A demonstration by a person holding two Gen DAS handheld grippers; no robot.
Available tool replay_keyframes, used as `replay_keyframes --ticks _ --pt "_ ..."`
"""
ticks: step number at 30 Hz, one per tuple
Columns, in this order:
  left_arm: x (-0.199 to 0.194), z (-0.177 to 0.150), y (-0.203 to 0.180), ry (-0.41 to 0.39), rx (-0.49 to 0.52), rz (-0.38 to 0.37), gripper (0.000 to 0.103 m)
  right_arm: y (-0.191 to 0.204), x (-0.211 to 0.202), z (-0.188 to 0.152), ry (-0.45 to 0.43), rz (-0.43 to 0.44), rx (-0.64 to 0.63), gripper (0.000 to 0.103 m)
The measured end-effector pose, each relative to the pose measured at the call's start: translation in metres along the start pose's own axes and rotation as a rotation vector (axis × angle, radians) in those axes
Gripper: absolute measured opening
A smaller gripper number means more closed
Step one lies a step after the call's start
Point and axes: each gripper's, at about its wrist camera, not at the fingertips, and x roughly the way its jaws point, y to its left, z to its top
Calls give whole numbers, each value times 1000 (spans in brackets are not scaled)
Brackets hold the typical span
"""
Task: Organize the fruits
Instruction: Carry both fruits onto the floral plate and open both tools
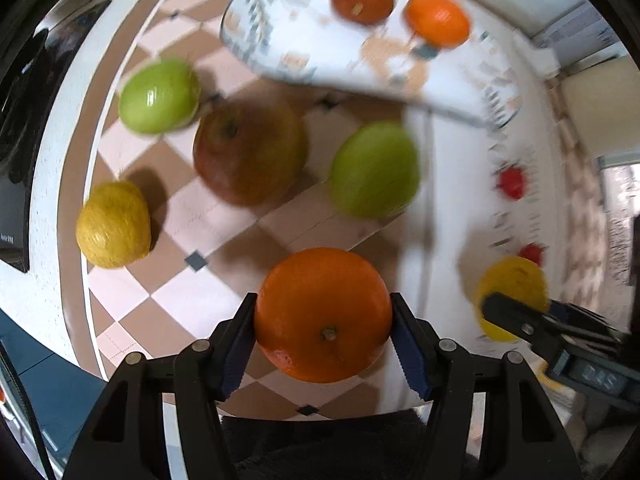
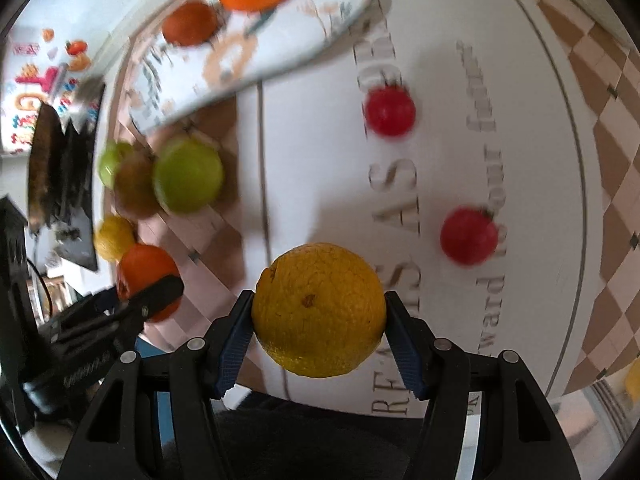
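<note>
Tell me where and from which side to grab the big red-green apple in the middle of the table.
Take the red-green apple across its widest middle, coming straight down from above. Its stem dimple faces up, so the round flanks offer even contact. Set the pads on the sides facing away from the green apples, which sit close by.

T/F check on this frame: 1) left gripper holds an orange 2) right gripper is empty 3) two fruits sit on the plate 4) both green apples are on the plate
1. The left gripper holds an orange: true.
2. The right gripper is empty: false, it is shut on a yellow citrus fruit.
3. Two fruits sit on the plate: true, both orange-coloured.
4. Both green apples are on the plate: false, they lie on the tablecloth.
</note>
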Motion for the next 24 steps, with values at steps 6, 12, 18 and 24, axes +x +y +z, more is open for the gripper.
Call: replay_keyframes --ticks 6,12,18,24 --pt "-55 43 -8 -95 2 -83 61 18 -47 49 -120 34 -12 66" --pt "-67 114 -5 -141 -14 -36 61 46 -52 118 -180 -37 -62 66" --pt "-35 174 14 -91 -41 51 61 77 -21 163 -142 -139 -157 66" --pt "-11 206 24 -42 -52 69 61 92 5 169 -101 -215 -223 66"
